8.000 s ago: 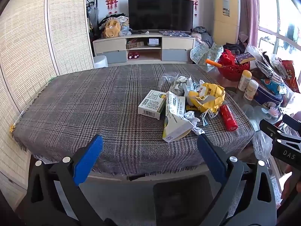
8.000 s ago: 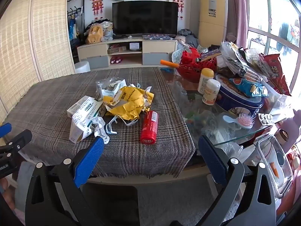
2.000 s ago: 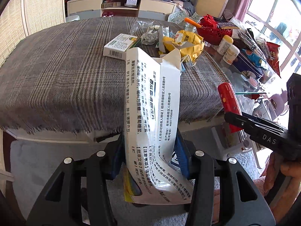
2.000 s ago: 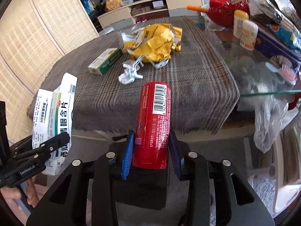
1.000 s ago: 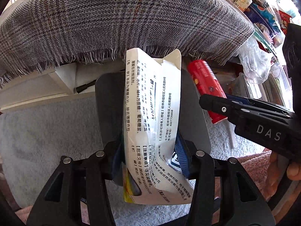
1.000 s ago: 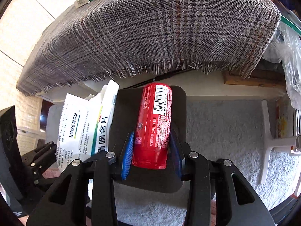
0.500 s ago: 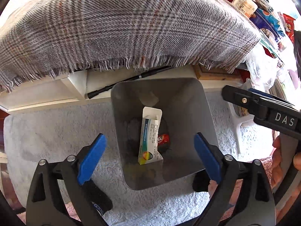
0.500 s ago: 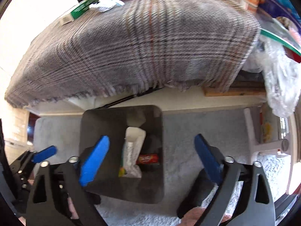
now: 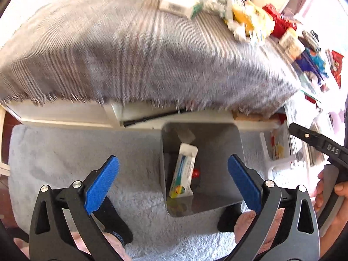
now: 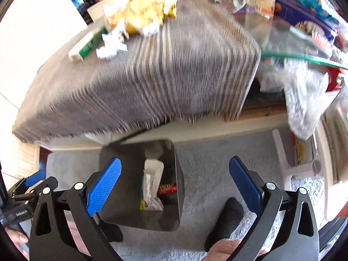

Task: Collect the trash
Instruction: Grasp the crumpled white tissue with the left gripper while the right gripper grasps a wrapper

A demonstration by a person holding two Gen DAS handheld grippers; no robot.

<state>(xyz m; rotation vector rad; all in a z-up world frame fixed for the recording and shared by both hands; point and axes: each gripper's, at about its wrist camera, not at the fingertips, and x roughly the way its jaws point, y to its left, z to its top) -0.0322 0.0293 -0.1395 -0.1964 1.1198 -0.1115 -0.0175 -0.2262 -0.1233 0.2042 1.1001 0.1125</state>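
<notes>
A grey trash bin (image 9: pixel 230 163) stands on the carpet below the table edge; it also shows in the right wrist view (image 10: pixel 121 206). Inside lie a white medicine box (image 9: pixel 183 174) (image 10: pixel 151 187) and a red can (image 9: pixel 196 172) (image 10: pixel 166 188). My left gripper (image 9: pixel 174 184) is open and empty above the bin. My right gripper (image 10: pixel 174 184) is open and empty, just right of the bin. On the plaid tablecloth (image 9: pixel 141 50) remain a yellow wrapper (image 10: pixel 145 10), a white-green box (image 10: pixel 87 46) and crumpled white scraps (image 10: pixel 111 50).
The glass table part at right holds bottles (image 9: pixel 290 42), a blue tin (image 9: pixel 313 63) and a red basket (image 9: pixel 280 25). A clear plastic bag (image 10: pixel 304 102) hangs off the table edge. A white plastic stool (image 10: pixel 304 165) stands right of the bin on pale carpet (image 9: pixel 65 152).
Both grippers have opened and dropped the medicine box and red can into the bin. Since half a second ago both cameras are tilting up toward the table, with motion blur.
</notes>
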